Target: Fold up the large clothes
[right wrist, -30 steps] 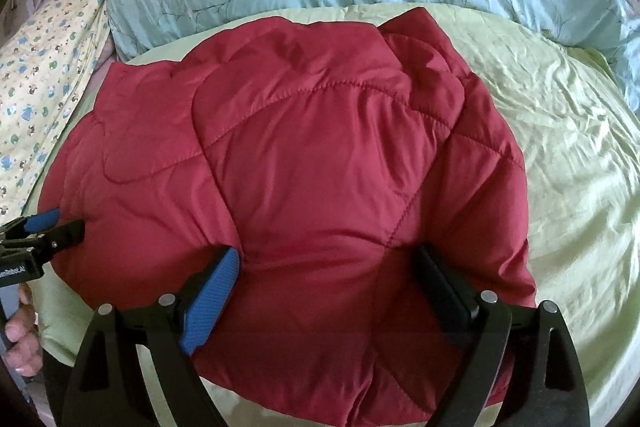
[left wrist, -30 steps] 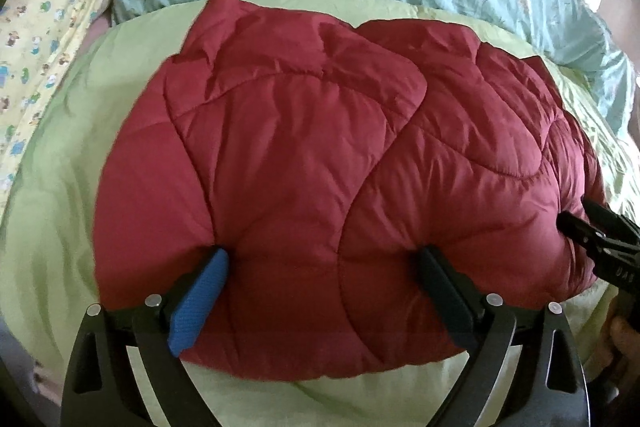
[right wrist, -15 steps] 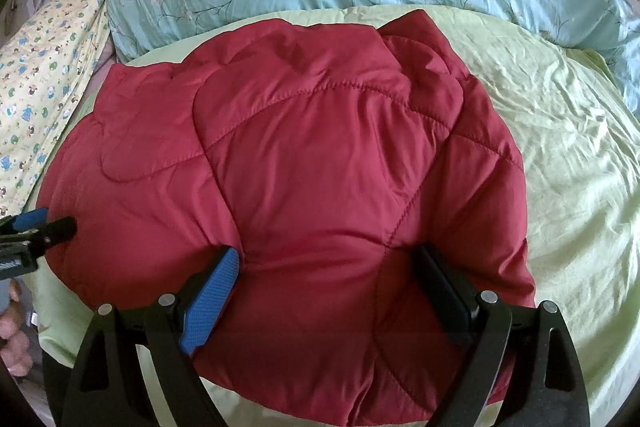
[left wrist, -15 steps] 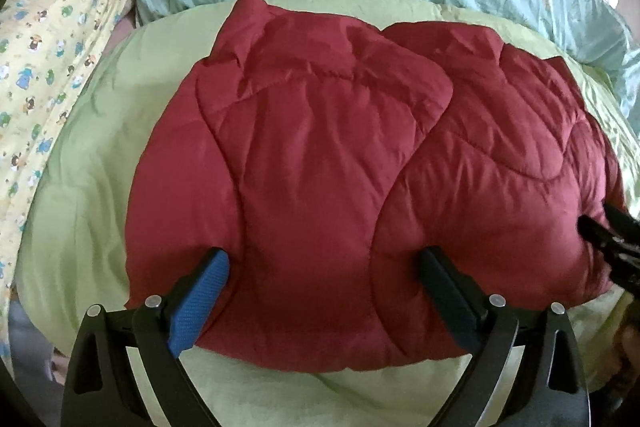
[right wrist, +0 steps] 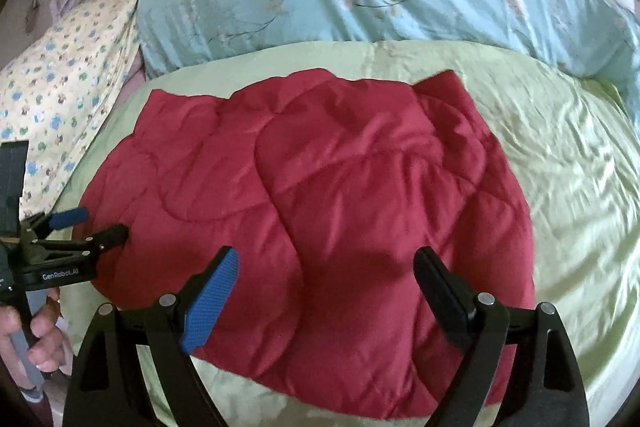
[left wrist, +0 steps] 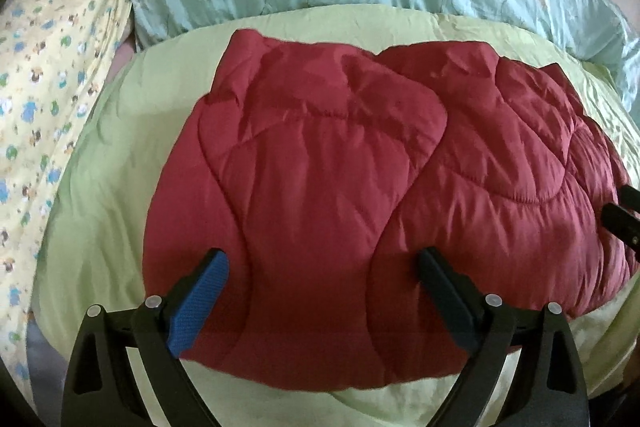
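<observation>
Red quilted jacket (right wrist: 320, 195) folded on green bedspread (right wrist: 560, 167), frame centre; left tool (left wrist: 320, 275) and right tool (right wrist: 326, 267) spread above it, gripping nothing.

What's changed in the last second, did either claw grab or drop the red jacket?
Neither. Both claws have drawn back from the folded red jacket, the right claw more clearly, so it sits farther off in both views. The left claw and the right one stay wide open, holding nothing. The jacket lies unmoved on the green sheet.
</observation>
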A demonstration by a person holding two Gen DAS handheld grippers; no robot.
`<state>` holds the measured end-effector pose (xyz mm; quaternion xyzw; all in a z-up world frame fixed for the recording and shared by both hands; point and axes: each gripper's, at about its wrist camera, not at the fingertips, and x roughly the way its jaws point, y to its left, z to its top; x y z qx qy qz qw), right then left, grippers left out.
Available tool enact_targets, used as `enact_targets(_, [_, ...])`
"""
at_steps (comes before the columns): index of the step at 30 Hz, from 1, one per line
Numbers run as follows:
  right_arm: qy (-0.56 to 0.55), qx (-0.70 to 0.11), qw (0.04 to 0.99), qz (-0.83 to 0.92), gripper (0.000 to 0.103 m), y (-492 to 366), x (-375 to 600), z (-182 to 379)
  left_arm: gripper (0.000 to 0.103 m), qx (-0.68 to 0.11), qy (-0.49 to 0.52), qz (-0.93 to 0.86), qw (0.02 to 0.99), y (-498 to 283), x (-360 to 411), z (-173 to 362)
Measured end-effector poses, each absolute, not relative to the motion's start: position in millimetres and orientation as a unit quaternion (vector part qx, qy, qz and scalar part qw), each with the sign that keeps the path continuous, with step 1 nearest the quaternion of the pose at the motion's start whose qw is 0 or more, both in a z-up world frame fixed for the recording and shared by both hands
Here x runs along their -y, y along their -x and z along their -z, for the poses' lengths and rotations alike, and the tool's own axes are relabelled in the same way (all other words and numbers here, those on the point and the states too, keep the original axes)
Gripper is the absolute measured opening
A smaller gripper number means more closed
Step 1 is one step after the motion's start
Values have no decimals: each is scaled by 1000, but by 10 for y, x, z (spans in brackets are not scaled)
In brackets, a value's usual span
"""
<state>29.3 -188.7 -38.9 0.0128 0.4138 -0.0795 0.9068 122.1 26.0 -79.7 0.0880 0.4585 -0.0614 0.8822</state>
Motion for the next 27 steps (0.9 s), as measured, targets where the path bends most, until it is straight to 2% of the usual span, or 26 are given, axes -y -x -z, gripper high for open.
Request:
enact_targets(8, [7, -456, 886, 87, 92, -693, 1920, 622, 95, -451, -101, 67, 884, -1245, -193, 743])
enact_targets(18, [-2, -459, 883, 97, 93, -820, 2045, 663, 103, -477, -96, 78, 870, -1588, -202, 1024])
enact_targets(22, [-1, -445, 890, 101, 91, -863, 2063, 539, 103, -478, -92, 81, 870, -1652, -205, 1040])
enact_targets(27, [-38, -452, 886, 92, 92, -973, 2314, 671, 103, -479, -88, 86, 869, -1721, -214, 1083])
